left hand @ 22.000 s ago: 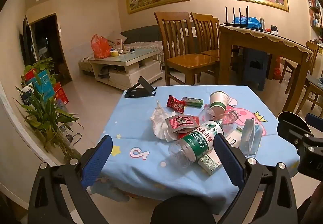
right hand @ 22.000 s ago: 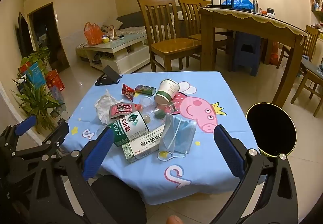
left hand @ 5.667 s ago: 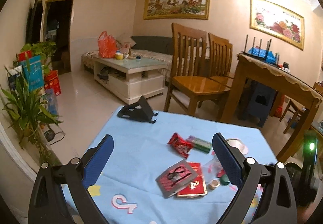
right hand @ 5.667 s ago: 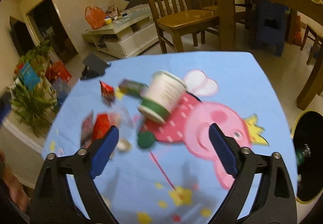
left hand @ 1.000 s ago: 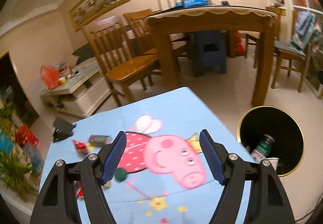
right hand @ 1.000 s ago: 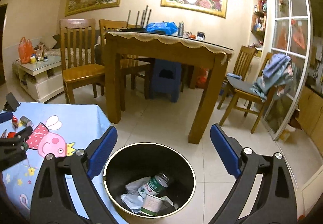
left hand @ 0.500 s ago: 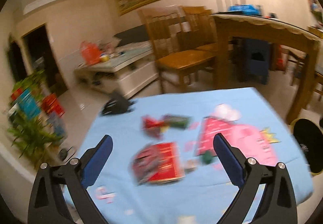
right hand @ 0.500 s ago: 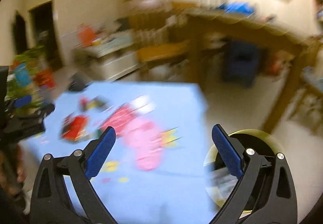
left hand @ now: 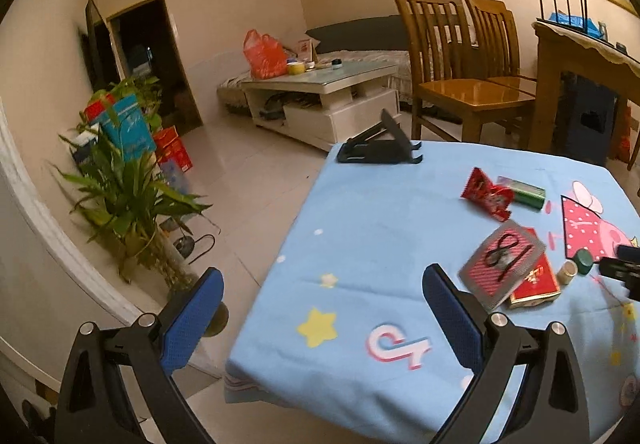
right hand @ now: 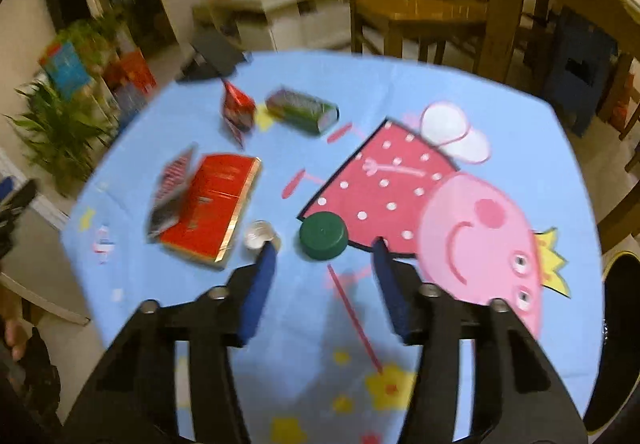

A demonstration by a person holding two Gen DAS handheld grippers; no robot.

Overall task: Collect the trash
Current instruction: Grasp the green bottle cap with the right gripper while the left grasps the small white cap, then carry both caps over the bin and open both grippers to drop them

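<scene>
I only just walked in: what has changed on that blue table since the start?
The plastic bottle, paper cup, face mask, tissue and white box are gone. The right gripper, jaws just closing, empty, has swung back over the green bottle cap. The red box, red wrapper and black stand stayed.

Blue cartoon-pig cloth (right hand: 400, 324), green cap (right hand: 323, 236), red box (right hand: 212, 203), blue-padded tongs (right hand: 323, 256).

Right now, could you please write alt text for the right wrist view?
The right hand-held gripper, jaws part open and empty, points down at a green bottle cap on a blue cartoon-pig tablecloth. A small silver cap, a red box and wrappers lie left of it.
</scene>
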